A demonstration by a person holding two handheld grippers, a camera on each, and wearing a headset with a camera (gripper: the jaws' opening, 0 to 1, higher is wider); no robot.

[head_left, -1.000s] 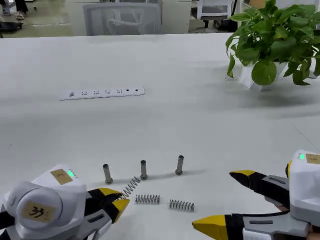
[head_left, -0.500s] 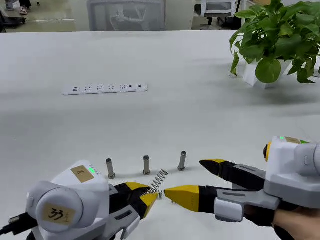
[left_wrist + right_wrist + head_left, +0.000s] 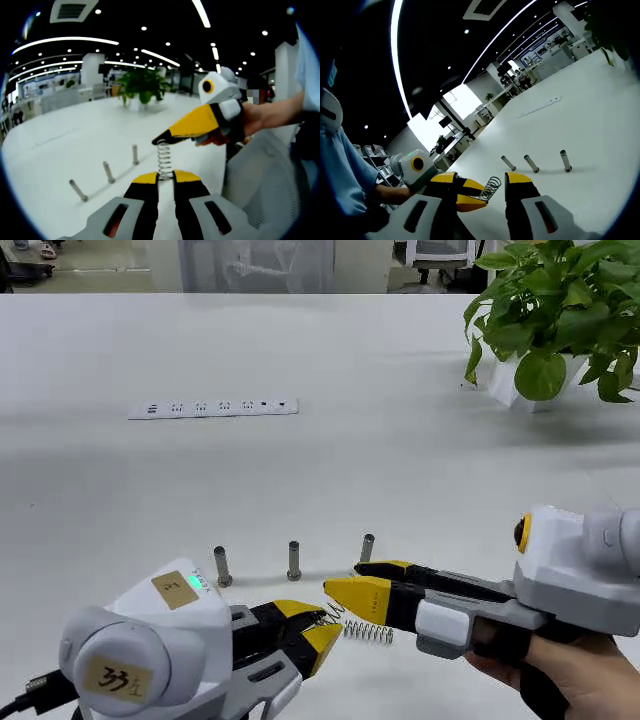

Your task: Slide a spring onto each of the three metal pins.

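Right gripper (image 3: 343,578) has neared the coiled wire spring (image 3: 164,159) the left gripper (image 3: 328,626) pinches.

An open-plan office: long ceiling light strips (image 3: 150,52), a white surface (image 3: 380,390), a potted plant (image 3: 555,310), a power strip (image 3: 212,408).

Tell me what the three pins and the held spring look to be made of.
The pins: likely steel, smooth grey cylinders with a dull sheen. The spring, pinched by the left gripper: thin bare metal wire, silvery coils, probably steel.
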